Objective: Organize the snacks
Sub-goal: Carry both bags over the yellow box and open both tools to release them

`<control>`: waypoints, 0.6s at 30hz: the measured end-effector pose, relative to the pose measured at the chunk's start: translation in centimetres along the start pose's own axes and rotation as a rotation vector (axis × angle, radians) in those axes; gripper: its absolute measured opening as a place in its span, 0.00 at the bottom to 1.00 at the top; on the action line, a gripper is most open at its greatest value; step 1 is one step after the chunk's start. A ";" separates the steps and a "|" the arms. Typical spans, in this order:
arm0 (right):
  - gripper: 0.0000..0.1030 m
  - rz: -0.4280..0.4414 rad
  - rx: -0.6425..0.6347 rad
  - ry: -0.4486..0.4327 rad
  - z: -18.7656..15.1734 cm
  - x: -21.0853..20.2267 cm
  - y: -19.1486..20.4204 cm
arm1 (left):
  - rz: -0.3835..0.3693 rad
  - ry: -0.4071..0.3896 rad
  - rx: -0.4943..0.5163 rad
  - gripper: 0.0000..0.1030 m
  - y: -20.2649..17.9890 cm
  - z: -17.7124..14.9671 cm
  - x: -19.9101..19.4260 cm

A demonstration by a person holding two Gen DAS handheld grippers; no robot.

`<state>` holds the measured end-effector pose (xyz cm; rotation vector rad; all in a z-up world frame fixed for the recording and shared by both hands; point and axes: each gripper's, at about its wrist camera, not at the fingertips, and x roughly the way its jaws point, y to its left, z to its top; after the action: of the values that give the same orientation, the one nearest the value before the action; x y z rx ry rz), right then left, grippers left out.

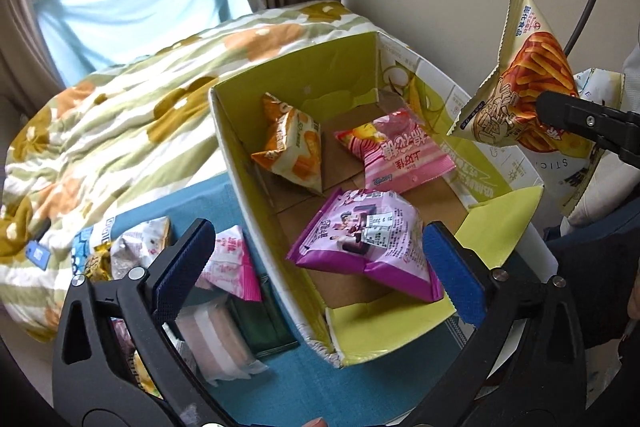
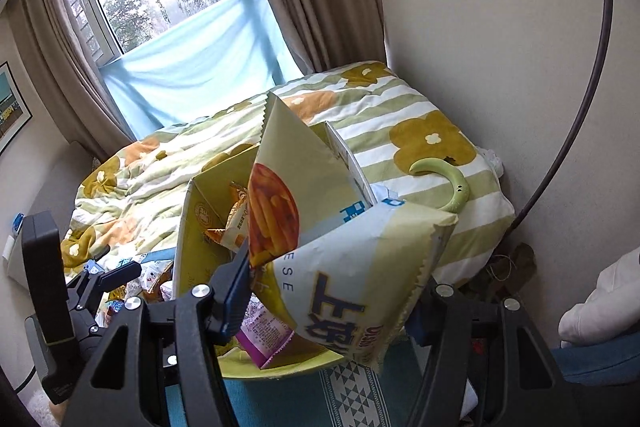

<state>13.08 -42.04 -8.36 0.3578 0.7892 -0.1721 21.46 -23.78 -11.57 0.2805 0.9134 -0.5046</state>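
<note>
Yellow-green cardboard is your target: the open box [image 1: 256,155] stands on the blue cloth beside the bed, and it lies to the left of and below your right gripper [image 2: 332,311]. That gripper is clamped on the cream bag of cheese sticks [image 1: 520,95] (you can see it pinched at the lower corner, with the long axis of the bag standing up and tilted away from the fingers). In the left wrist view the bag hangs outside the right wall of the box, above the folded-out flap, so I judge the coming move must carry it leftward over this wall before you let go.

Your left gripper [image 1: 316,267] stands wide apart and holds nothing; the purple bag [image 1: 360,247] lies between its fingers on the box floor, not touched by the pads. Two other bags, the orange one [image 1: 292,147] and the pink one [image 1: 400,151], rest further back. Free floor shows between them, near the middle. More loose snacks [image 1: 140,247] wait on the cloth at the left, nearer to your left hand.
</note>
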 end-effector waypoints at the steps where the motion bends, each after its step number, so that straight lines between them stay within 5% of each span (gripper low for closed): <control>1: 0.56 0.003 -0.001 0.011 0.0 0.4 0.1 | 0.003 -0.002 -0.006 0.99 0.4 -0.2 -0.3; 15: 0.58 -0.005 0.063 0.137 0.2 6.7 1.5 | 0.021 0.001 -0.023 0.99 2.9 -0.9 -1.2; 17: 0.65 -0.011 0.089 0.121 -0.2 6.9 1.2 | 0.029 0.008 -0.022 0.99 2.8 -1.3 -1.1; 18: 0.78 -0.012 0.096 0.095 -0.5 6.6 1.1 | 0.036 0.012 -0.023 0.99 2.8 -1.5 -1.1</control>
<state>17.65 -40.98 -13.12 0.4543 0.8785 -0.2056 21.34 -20.38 -11.50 0.2789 0.9234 -0.4598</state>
